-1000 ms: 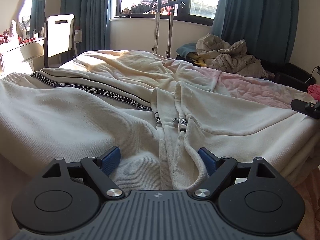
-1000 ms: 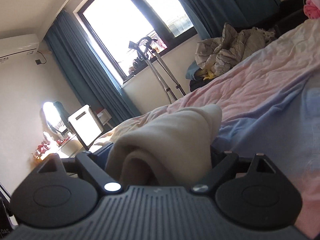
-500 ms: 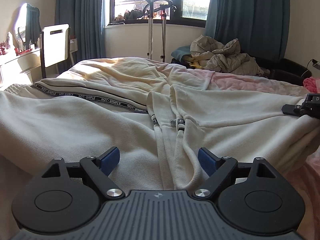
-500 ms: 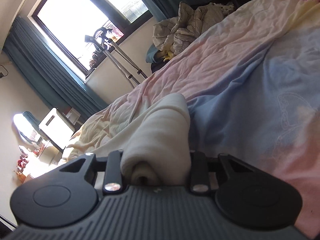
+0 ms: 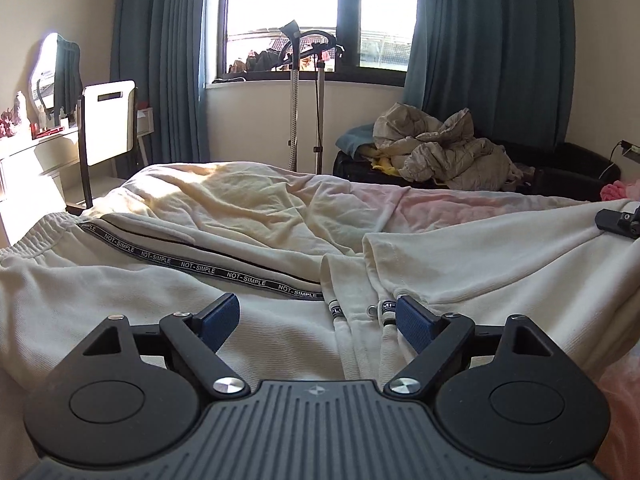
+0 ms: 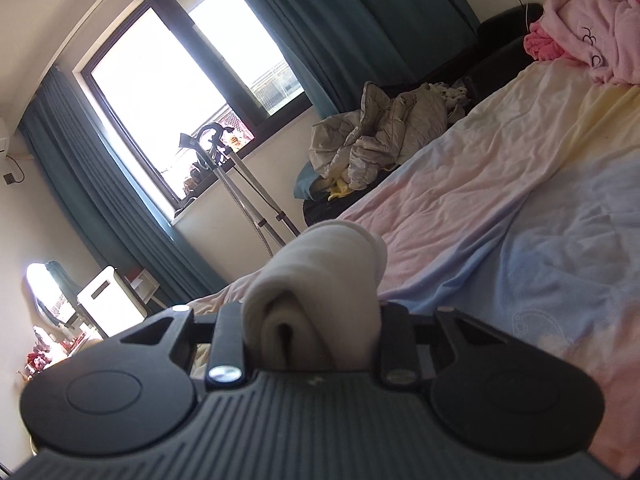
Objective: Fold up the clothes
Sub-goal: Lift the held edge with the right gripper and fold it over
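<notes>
A cream sweat garment (image 5: 120, 300) with a black "NOT-SIMPLE" tape (image 5: 208, 268) and two drawstring ends (image 5: 384, 308) lies spread over the bed. My left gripper (image 5: 316, 312) hovers just above its middle, blue pads (image 5: 222, 316) wide apart, nothing between them. My right gripper (image 6: 312, 312) is shut on a bunched fold of the cream fabric (image 6: 332, 256), held up off the pastel bedsheet (image 6: 520, 208). That gripper's black tip (image 5: 618, 222) shows at the garment's far right edge in the left wrist view.
A crumpled grey quilt (image 5: 440, 152) lies on a dark bench beyond the bed. A garment steamer stand (image 5: 304, 92) is by the window. A white chair (image 5: 108, 120) and dresser stand left. Pink clothes (image 6: 588, 36) are piled at the bed's far right.
My right gripper closed on the fold of cream fabric and rose with it, tilting. The left gripper stayed open and lifted slightly, so the garment sits lower in its view.
</notes>
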Demonstrator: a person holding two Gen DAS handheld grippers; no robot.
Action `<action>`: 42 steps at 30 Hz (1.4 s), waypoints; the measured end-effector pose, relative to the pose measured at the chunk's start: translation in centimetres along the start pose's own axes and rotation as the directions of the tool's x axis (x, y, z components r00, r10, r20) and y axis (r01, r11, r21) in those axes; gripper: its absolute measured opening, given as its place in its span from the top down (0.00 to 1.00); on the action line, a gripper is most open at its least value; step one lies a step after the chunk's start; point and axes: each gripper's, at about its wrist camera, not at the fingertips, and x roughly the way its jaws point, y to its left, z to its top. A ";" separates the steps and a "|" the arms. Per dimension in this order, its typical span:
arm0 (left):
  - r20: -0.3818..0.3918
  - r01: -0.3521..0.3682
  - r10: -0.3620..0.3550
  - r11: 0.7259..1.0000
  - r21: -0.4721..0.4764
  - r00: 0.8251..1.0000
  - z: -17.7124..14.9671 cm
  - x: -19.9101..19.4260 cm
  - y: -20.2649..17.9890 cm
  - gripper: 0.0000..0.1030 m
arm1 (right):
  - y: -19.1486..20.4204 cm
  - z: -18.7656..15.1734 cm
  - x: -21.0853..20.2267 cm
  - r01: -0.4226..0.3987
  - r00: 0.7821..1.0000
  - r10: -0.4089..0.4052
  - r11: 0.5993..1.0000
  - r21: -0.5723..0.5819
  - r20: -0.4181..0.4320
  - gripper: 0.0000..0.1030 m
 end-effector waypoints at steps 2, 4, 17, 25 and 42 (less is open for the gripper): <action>-0.016 0.016 -0.016 0.999 0.047 1.000 0.1 1.2 -2.3 0.15 | -0.4 1.0 -0.8 0.012 0.999 -0.012 1.000 0.000 0.033 0.70; -0.027 0.048 -0.046 0.996 0.071 0.999 0.2 2.1 -4.4 0.15 | -0.8 2.1 -1.7 0.028 0.997 -0.028 1.000 -0.005 0.074 0.70; -0.083 0.221 -0.208 0.957 0.187 0.975 -0.4 4.0 -12.4 0.15 | -1.9 5.7 -4.4 0.105 0.954 -0.052 0.980 -0.167 0.294 0.70; -0.021 0.153 -0.152 0.980 0.129 0.988 0.3 -2.0 -1.8 0.13 | 0.1 4.6 -3.6 0.138 0.951 -0.062 0.962 -0.237 0.302 0.70; 0.241 0.096 0.030 0.863 -0.495 0.970 2.5 -7.5 17.4 0.13 | 17.3 -6.0 0.3 0.163 0.948 0.068 0.733 -0.660 0.310 0.70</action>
